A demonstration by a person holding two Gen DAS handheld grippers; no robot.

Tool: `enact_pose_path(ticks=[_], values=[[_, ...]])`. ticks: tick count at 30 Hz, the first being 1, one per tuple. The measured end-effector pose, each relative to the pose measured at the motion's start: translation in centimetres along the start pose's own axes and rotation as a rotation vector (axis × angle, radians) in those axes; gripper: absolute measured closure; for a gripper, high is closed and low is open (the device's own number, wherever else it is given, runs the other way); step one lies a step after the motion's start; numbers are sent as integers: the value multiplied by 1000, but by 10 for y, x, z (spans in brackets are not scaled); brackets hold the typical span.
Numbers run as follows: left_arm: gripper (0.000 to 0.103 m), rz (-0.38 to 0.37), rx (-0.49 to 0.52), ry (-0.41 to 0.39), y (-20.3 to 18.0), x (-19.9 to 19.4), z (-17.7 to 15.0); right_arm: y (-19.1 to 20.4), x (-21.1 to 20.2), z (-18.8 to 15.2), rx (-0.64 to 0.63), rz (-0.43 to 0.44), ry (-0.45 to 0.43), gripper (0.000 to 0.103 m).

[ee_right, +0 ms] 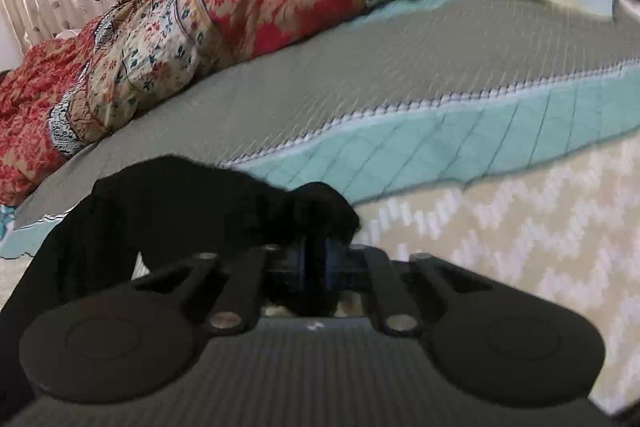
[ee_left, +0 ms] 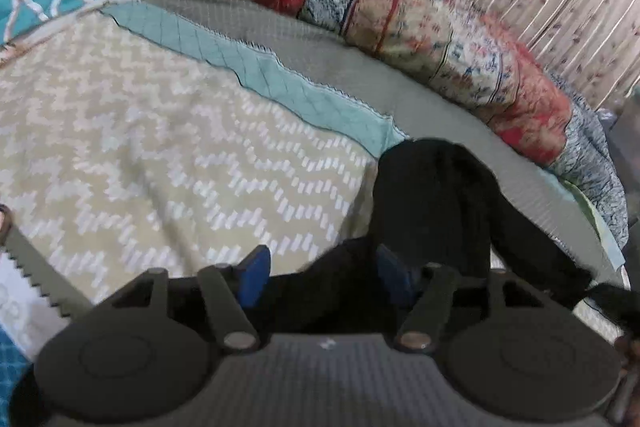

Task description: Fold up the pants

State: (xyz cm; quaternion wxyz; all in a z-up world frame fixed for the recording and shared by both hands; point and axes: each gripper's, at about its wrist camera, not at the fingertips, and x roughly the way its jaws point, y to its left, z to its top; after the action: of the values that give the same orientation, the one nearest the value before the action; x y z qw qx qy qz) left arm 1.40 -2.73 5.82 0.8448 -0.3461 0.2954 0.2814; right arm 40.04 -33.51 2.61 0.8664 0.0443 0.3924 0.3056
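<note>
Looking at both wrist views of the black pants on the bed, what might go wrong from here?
The right gripper pinches only a small bunch of the black pants, so the cloth may slip out. The left gripper is open with cloth between its pads; it may close on several layers.

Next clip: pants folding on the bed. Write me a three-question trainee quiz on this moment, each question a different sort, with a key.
1. True or false: the right gripper has its blue pads closed on the black pants.
2. Multiple choice: the left gripper stands A) clamped shut on the quilt, B) open, with black cloth lying between its fingers, C) out of view.
3. Short answer: which cloth lies under the pants in the right wrist view, nearest the gripper?

Key
1. True.
2. B.
3. The cream zigzag bedspread, beside its teal quilted border.
</note>
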Motion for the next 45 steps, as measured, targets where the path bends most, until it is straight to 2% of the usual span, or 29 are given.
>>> enact_pose_path(ticks=[2,3,5,7,8,9,10,11,14,18,21,22,23,24,25,26,28,30,31,33,35,39,42,43,45], values=[[43,-21,0,-20,-5,1,2,-6,-33,16,4,15,-95,93],[43,-25,3,-28,-6,1,4,-17,-54,28,13,-12,-153,93],[43,-29,-19,-63,-1,-2,12,-52,-103,54,36,-132,-289,92],[44,-14,-46,-98,7,1,25,-90,-145,71,45,-329,-405,91],[46,5,-46,-104,10,2,30,-109,-160,77,50,-473,-447,85],[47,27,-38,-97,11,5,35,-124,-171,79,69,-586,-471,64],[49,47,-32,-85,11,9,39,-141,-182,78,118,-676,-487,50],[49,51,-20,-73,11,12,43,-157,-193,74,178,-691,-477,40],[49,30,70,-39,-3,21,45,-171,-211,45,257,-596,-455,40],[45,-38,209,62,-30,37,37,-145,-198,-12,234,-489,-345,40],[34,-84,286,149,-45,48,29,-131,-179,-44,245,-430,-255,40],[26,-105,303,178,-49,51,26,-127,-174,-54,234,-435,-229,40],[24,-123,323,208,-54,55,23,-119,-169,-57,221,-446,-214,41],[26,-131,344,232,-58,58,19,-119,-167,-60,212,-466,-205,41],[42,-126,375,250,-62,61,14,-121,-167,-59,221,-489,-208,41],[66,-118,410,260,-66,62,8,-127,-172,-56,244,-505,-220,41],[70,-99,472,238,-70,61,-3,-143,-185,-50,297,-516,-258,41],[82,-100,486,178,-69,52,-5,-158,-201,-48,323,-550,-302,41],[94,-116,459,150,-66,45,-2,-170,-209,-40,321,-597,-328,41],[95,-147,344,100,-53,32,10,-189,-217,-30,308,-667,-358,40],[95,-155,265,74,-44,24,17,-210,-216,-11,310,-682,-343,40],[95,-151,238,76,-46,24,18,-228,-178,20,313,-593,-261,40],[95,-144,237,59,-47,20,16,-236,-132,36,308,-608,-166,40],[95,-148,227,54,-45,19,16,-238,-117,34,298,-624,-111,42],[95,-156,204,57,-42,19,21,-242,-95,27,294,-757,-21,51]])
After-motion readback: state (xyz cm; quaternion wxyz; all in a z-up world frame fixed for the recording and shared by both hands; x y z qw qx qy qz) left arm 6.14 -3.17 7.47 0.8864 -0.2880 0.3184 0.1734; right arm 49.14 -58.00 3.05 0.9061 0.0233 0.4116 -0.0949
